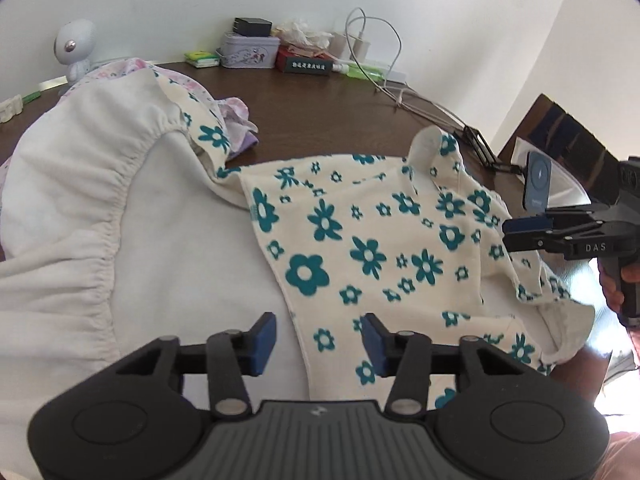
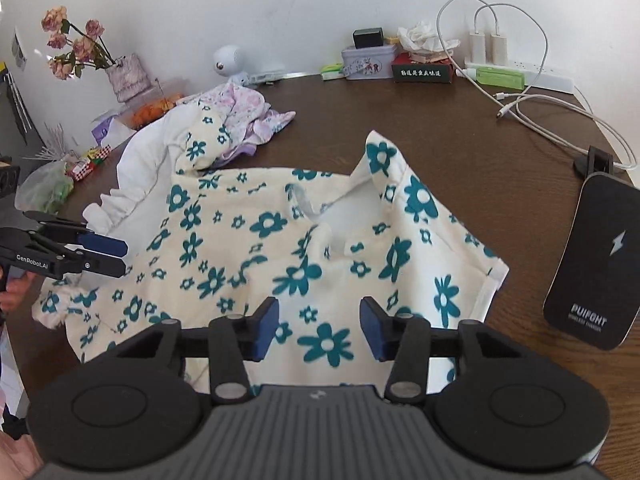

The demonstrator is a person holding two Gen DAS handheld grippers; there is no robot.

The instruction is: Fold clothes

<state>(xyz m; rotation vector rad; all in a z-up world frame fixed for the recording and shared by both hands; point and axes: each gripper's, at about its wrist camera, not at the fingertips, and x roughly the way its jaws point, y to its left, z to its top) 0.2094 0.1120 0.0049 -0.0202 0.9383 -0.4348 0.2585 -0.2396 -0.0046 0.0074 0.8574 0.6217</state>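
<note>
A cream garment with teal flowers (image 1: 360, 248) lies spread on the dark wooden table (image 1: 328, 120), its plain white inside turned up on the left (image 1: 168, 240). My left gripper (image 1: 319, 346) is open and empty just above the garment's near edge. My right gripper (image 2: 319, 330) is open and empty above the garment (image 2: 248, 248) on its near side. Each gripper shows in the other's view, the right one at the right edge (image 1: 520, 234) and the left one at the left edge (image 2: 116, 258). A second pale purple garment (image 2: 244, 108) lies crumpled behind.
A black power bank (image 2: 592, 264) lies at the right on the table (image 2: 420, 120), with white cables (image 2: 560, 116) and a power strip (image 2: 532, 72) behind it. Tins, boxes and tissues (image 2: 400, 62) line the back wall. A flower vase (image 2: 126, 76) and snacks stand at the far left.
</note>
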